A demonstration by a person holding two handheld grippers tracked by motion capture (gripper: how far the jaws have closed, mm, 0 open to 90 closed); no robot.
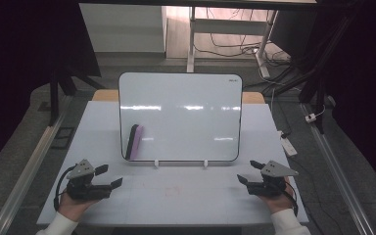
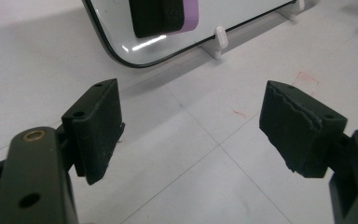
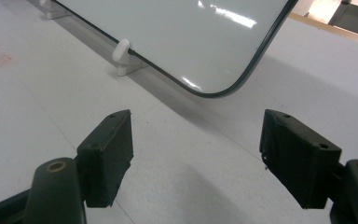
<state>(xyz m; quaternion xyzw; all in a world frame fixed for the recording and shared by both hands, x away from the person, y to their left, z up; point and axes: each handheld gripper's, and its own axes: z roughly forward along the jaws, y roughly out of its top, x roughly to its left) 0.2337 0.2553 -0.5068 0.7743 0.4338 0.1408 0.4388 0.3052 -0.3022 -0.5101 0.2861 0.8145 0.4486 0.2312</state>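
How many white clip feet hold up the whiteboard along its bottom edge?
2. The left foot sits under the whiteboard left of centre, below and to the right of the eraser; the right foot sits right of centre. Any supports behind the board would be hidden.

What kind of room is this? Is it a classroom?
Probably a lab or workshop, not a classroom. A small whiteboard stands on a white table, loose cables trail across the floor behind, and a person holds the left gripper and right gripper.
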